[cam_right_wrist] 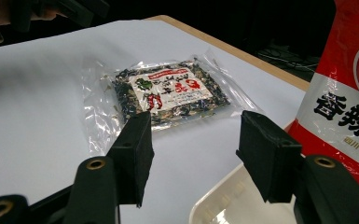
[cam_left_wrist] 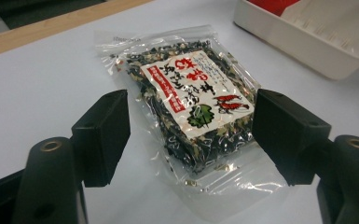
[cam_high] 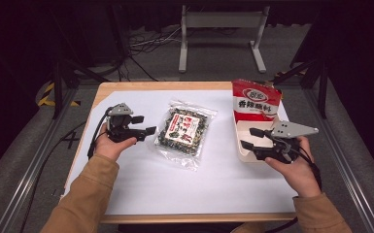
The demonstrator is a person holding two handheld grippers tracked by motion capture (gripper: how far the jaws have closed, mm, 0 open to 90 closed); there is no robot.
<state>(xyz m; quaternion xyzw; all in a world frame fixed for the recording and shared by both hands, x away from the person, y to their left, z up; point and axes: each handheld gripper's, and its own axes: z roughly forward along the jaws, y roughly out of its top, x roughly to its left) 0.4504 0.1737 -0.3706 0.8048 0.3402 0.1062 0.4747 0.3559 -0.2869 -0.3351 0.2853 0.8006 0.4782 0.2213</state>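
Observation:
A clear packet of dark dried flakes with a white and red label (cam_high: 184, 130) lies flat in the middle of the white sheet. My left gripper (cam_high: 146, 124) is held just left of it, open, jaws pointing at the packet. In the left gripper view the packet (cam_left_wrist: 191, 102) lies beyond the wide-apart jaws of the left gripper (cam_left_wrist: 193, 123), with nothing gripped. A red snack bag (cam_high: 255, 101) stands upright in a white tray (cam_high: 245, 153) at the right. My right gripper (cam_high: 246, 137) hovers open over the tray's near end; from the right gripper (cam_right_wrist: 198, 142), the packet (cam_right_wrist: 168, 93) lies farther off.
The white sheet (cam_high: 175, 189) covers most of a wooden table (cam_high: 126, 86). The tray's wall (cam_left_wrist: 303, 44) and the red bag (cam_right_wrist: 349, 107) stand close to the packet's right side. Beyond the table are a metal frame and cables on the floor.

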